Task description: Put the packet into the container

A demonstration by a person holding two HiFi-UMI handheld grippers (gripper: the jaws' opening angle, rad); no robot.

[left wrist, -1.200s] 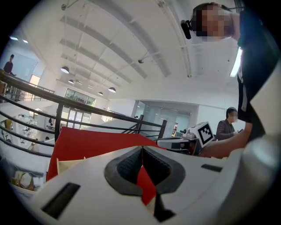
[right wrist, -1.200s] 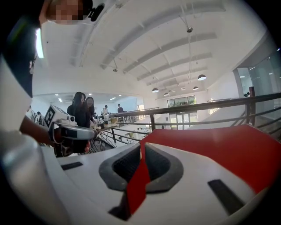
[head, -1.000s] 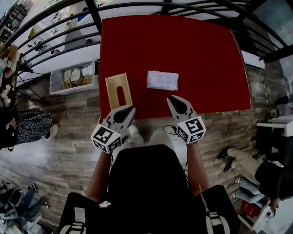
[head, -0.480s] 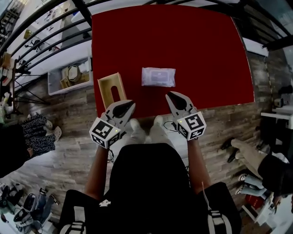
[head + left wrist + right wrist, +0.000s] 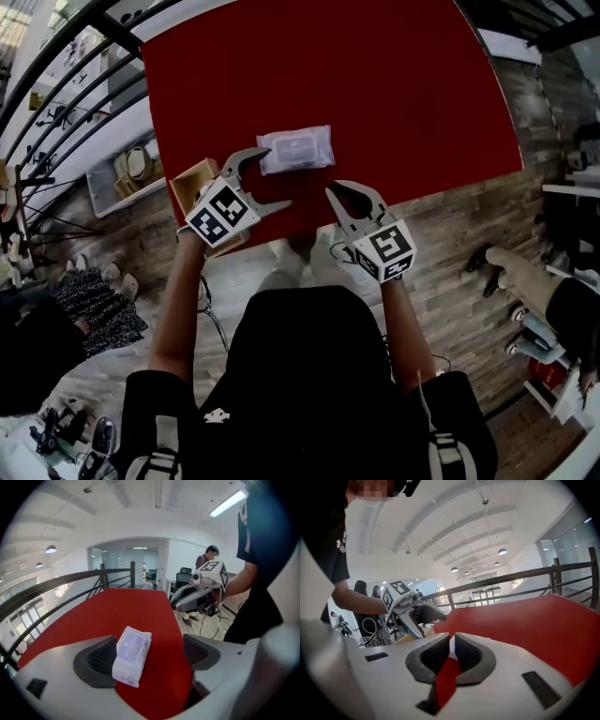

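Packet (image 5: 295, 150) sits between the left tool's (image 5: 277, 176) just-opened jaws, container (image 5: 190, 178) mostly hidden behind it, right tool (image 5: 333, 194) closed

1. Packet (image 5: 296, 150) lies on the table (image 5: 394, 84), close to its near edge;
2. Container (image 5: 190, 178) sits at the table's near-left corner, left of the packet, apart from it;
3. Left gripper (image 5: 276, 177) is above the container's right side, just before the packet;
4. Right gripper (image 5: 333, 194) is over the near edge, right of the left gripper;
5. Bin (image 5: 117, 173) is on the floor left of the table.
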